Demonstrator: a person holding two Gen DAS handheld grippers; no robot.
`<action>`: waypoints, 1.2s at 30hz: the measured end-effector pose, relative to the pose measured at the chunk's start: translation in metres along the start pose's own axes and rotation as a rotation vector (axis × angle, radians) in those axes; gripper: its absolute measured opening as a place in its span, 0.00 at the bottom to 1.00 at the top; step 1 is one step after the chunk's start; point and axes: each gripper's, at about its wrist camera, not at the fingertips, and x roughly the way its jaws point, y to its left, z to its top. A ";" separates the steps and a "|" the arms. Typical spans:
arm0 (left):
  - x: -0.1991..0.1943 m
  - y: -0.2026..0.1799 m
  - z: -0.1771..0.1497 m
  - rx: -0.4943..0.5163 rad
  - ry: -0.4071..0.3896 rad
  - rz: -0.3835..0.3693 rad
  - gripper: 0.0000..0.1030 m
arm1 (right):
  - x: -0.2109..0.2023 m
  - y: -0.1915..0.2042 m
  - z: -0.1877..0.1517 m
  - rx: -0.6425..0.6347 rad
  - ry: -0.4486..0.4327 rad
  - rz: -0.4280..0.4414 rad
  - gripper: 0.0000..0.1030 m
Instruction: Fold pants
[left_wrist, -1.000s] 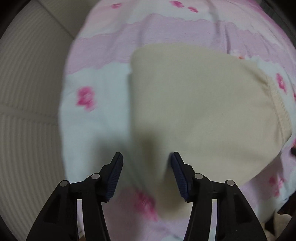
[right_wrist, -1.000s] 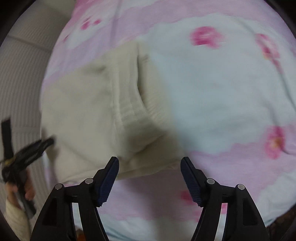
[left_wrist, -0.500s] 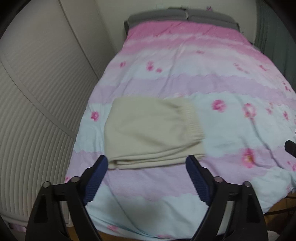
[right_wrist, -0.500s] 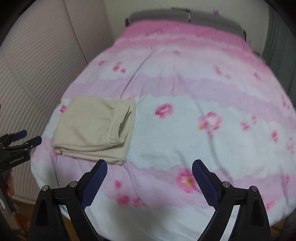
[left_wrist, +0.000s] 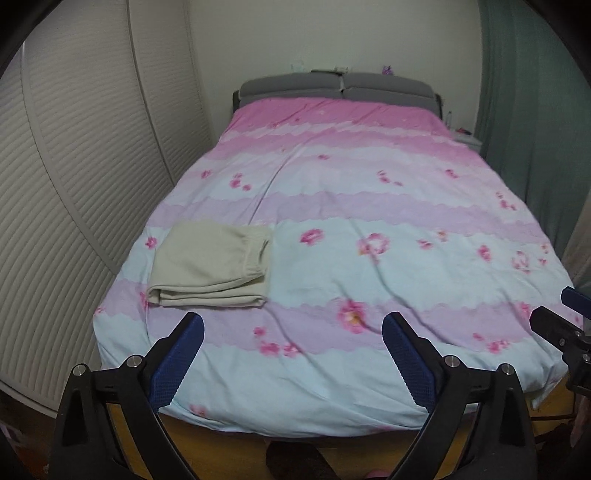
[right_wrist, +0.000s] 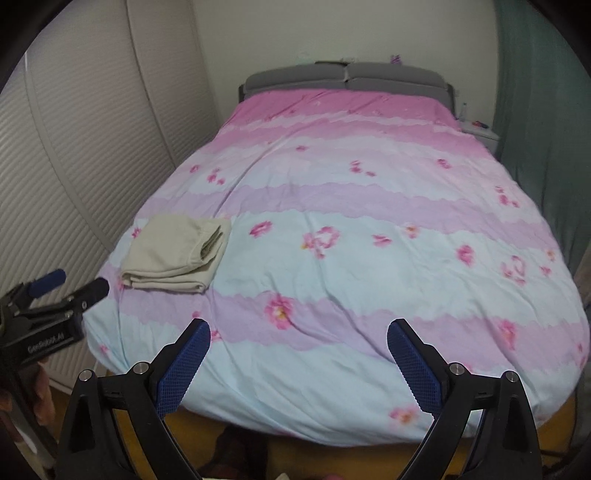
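pants (left_wrist: 212, 267) lie folded into a cream rectangle on the near left part of the bed (left_wrist: 369, 206), close to its left edge, with the waistband on the right side of the stack and the folded layers showing along the near edge. the pink and pale blue floral cover under them is lightly creased.

left gripper (left_wrist: 291, 360) hangs off the foot of the bed, level and aimed up the mattress toward the headboard (left_wrist: 336, 83), its blue pads spread wide with nothing between them. right gripper (right_wrist: 298, 363) holds a matching pose beside it, fingers wide apart and empty. both are well apart from the pants. in the right wrist view the left gripper shows at the left edge, in front of the ribbed wardrobe (right_wrist: 74, 155). a green curtain (left_wrist: 535, 110) hangs right of the bed.
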 end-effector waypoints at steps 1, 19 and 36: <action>-0.010 -0.009 -0.003 0.008 -0.014 0.006 0.99 | -0.008 -0.005 -0.004 -0.001 -0.012 0.003 0.94; -0.107 -0.074 -0.018 0.071 -0.117 -0.111 0.99 | -0.128 -0.060 -0.042 0.051 -0.121 -0.055 0.94; -0.135 -0.083 -0.021 0.096 -0.172 -0.137 0.99 | -0.162 -0.056 -0.052 0.063 -0.180 -0.105 0.94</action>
